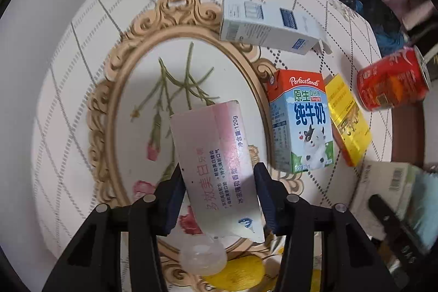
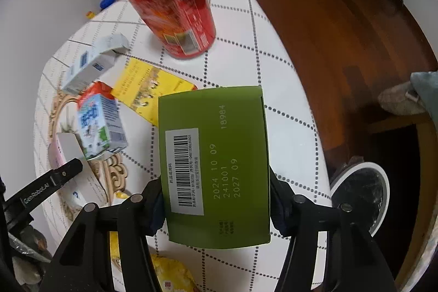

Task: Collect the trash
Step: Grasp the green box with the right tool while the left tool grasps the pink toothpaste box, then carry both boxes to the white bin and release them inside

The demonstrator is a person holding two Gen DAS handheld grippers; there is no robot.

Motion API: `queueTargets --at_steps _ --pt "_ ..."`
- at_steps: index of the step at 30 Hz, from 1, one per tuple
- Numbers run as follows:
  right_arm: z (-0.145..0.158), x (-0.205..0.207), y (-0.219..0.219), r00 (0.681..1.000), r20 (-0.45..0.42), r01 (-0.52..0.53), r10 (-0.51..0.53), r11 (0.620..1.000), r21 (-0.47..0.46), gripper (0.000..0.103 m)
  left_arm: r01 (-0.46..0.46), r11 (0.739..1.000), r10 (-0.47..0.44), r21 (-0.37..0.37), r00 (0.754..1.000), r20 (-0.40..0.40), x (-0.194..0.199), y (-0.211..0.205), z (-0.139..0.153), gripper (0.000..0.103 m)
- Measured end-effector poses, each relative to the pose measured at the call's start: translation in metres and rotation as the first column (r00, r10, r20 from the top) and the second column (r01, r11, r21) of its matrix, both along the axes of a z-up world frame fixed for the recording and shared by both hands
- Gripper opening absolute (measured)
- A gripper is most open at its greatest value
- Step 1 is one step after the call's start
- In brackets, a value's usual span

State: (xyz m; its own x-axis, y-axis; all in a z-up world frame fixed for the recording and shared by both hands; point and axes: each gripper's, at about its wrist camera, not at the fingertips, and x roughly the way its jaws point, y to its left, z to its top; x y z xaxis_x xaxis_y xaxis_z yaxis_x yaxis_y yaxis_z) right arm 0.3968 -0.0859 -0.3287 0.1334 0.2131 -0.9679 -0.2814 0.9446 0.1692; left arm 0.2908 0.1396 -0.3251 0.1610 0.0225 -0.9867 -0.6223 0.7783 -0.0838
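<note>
Left claw [image 1: 219, 190]: clenched on a pink-and-white toothpaste tube [image 1: 216, 166], lifted over the ornate oval print in the tablecloth.
Right claw [image 2: 216, 207]: grasping a green carton [image 2: 216, 166] by its two sides, barcode face up, above the tabletop's near edge.
Bin [image 2: 361, 199]: round, white-rimmed, dark-lined, on the floor just beyond the tabletop edge, right of the green carton.
Progress: judged partway; two items are in hand, neither yet in the bin.
Left to collect: milk carton [image 1: 301, 125] standing, yellow box [image 1: 347, 116] lying flat beside it, white-and-blue box [image 1: 268, 26] on its side, red can [image 2: 175, 10] upright farther off.
Tabletop [image 2: 287, 106]: round, covered by a white cloth with dotted diamond lines.
Room: reddish wooden floor, pink curtains and a bright window behind.
</note>
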Motion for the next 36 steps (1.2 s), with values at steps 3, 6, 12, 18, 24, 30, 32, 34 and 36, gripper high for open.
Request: queueTargets --at_steps 3,6,12,18,24,30,32,34,36 --pt "0.019 -0.008 -0.011 0.999 0.033 0.007 -0.009 0.999 0.039 0.062 0.033 0.996 -0.036 0.080 0.999 0.028 -0.007 -0.009 0.028 0.045" --pt "0.044 -0.020 -0.027 0.997 0.072 0.013 -0.019 0.996 0.085 0.062 0.068 0.985 -0.083 0.160 0.993 0.087 -0.017 -0.026 0.068 0.045" --pt "0.100 -0.042 -0.083 0.985 0.155 0.041 -0.071 0.981 0.189 0.061 0.145 0.949 -0.209 0.279 0.953 0.218 -0.025 -0.071 0.146 0.045" --pt "0.147 -0.071 -0.179 0.957 0.221 0.129 -0.186 0.960 0.249 0.061 0.247 0.928 -0.336 0.278 0.879 0.339 -0.024 -0.150 0.202 0.045" --pt "0.143 -0.101 -0.294 0.919 0.231 0.277 -0.320 0.940 0.202 0.061 0.435 0.881 -0.472 0.184 0.795 0.380 -0.008 -0.245 0.196 0.045" --pt "0.077 -0.116 -0.384 0.892 0.091 0.425 -0.442 0.890 0.162 0.062 0.592 0.806 -0.563 0.008 0.763 0.317 0.016 -0.327 0.128 0.046" --pt "0.049 -0.116 -0.403 0.884 0.049 0.454 -0.465 0.878 0.153 0.061 0.630 0.775 -0.597 -0.044 0.753 0.276 0.028 -0.347 0.097 0.046" --pt "0.025 -0.114 -0.413 0.878 0.002 0.474 -0.479 0.868 0.146 0.061 0.653 0.752 -0.620 -0.090 0.747 0.242 0.037 -0.364 0.077 0.047" --pt "0.007 -0.112 -0.416 0.872 -0.024 0.487 -0.488 0.863 0.138 0.061 0.672 0.729 -0.641 -0.133 0.737 0.213 0.043 -0.380 0.060 0.048"
